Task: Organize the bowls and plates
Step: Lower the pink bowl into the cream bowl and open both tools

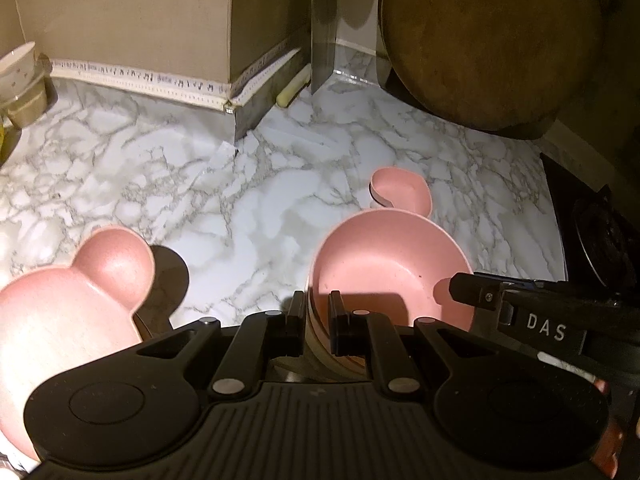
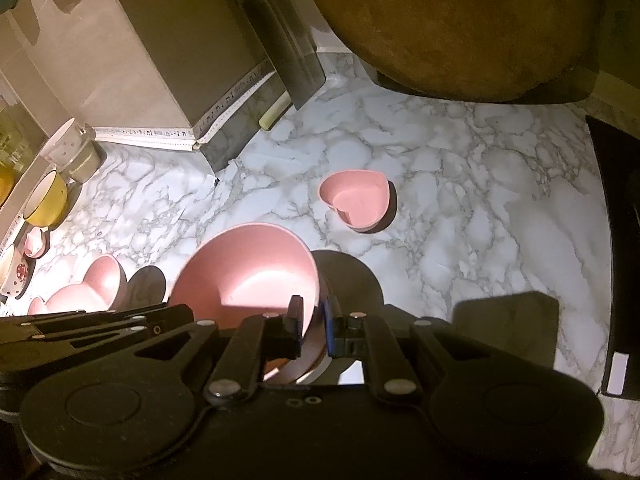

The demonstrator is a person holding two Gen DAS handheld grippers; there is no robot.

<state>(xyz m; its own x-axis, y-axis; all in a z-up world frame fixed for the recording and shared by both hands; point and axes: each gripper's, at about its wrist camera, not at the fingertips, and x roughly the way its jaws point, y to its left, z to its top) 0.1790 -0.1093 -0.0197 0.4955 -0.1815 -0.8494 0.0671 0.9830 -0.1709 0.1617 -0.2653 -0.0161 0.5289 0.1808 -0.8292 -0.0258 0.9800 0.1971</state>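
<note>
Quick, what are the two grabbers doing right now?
Left gripper: closed on the rim of the round pink bowl.
Right gripper: closed on the opposite rim of the same bowl.

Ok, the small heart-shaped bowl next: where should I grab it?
Pinch the heart bowl by its upright wall, one finger inside and one outside, coming from above on the near, pointed end. It sits upright, open and alone on the marble counter, so the rim looks reachable.

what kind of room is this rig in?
Most likely a home kitchen counter: a marble-pattern countertop, a round wooden chopping board leaning at the back, what looks like a gas hob at the right edge, and crockery such as a yellow cup along the left.
</note>
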